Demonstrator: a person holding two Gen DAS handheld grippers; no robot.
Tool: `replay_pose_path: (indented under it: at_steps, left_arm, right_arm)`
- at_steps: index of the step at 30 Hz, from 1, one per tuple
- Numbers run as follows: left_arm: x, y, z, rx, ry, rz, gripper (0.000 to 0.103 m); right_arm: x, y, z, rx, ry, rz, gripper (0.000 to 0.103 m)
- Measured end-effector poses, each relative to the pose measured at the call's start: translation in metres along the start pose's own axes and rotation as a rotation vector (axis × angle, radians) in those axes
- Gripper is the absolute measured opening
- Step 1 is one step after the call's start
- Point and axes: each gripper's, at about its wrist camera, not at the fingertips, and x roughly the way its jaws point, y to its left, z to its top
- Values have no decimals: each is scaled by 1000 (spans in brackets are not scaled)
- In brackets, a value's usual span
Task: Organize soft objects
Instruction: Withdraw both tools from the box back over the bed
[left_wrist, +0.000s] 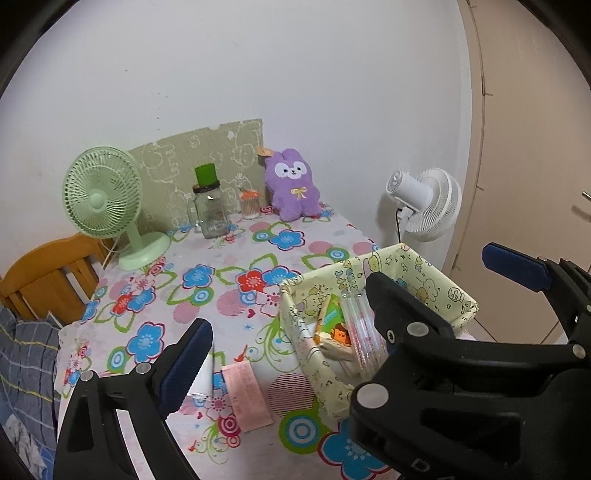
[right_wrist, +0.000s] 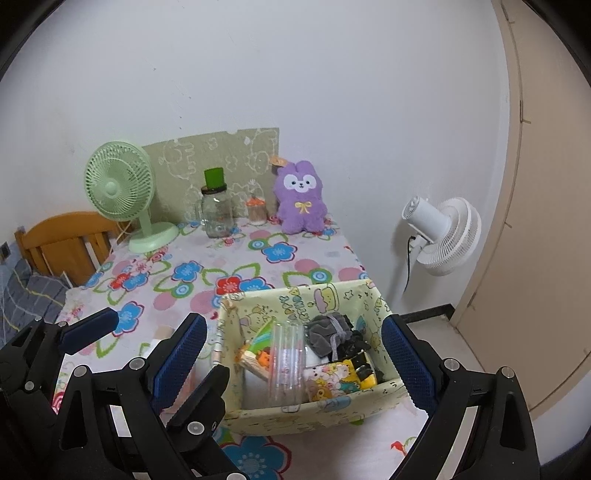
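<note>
The purple plush rabbit (right_wrist: 301, 201) sits upright far ahead, beyond both empty, spread grippers, right gripper (right_wrist: 295, 354) nearer.

Your left gripper (left_wrist: 291, 332) is open wide, blue pads facing each other, nothing between them. Your right gripper (right_wrist: 295, 354) is also spread wide, empty, fingers pointing forward and slightly down. Both are side by side at about the same height: your right gripper's fingers cross the right of the left wrist view, your left gripper's fingers show at lower left of the right wrist view.
</note>
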Motion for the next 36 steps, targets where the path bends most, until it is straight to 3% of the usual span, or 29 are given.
replay_pose_path:
  at_steps: [25,36]
  left_arm:
    - [-29,65,-28,-20,-47,45,96]
    - [-14,89,-48,-23,-30,63,96]
  right_arm:
    - [-17,74,-11,-25,-42,39,97]
    - [7,101,-27,-14,11,114,92]
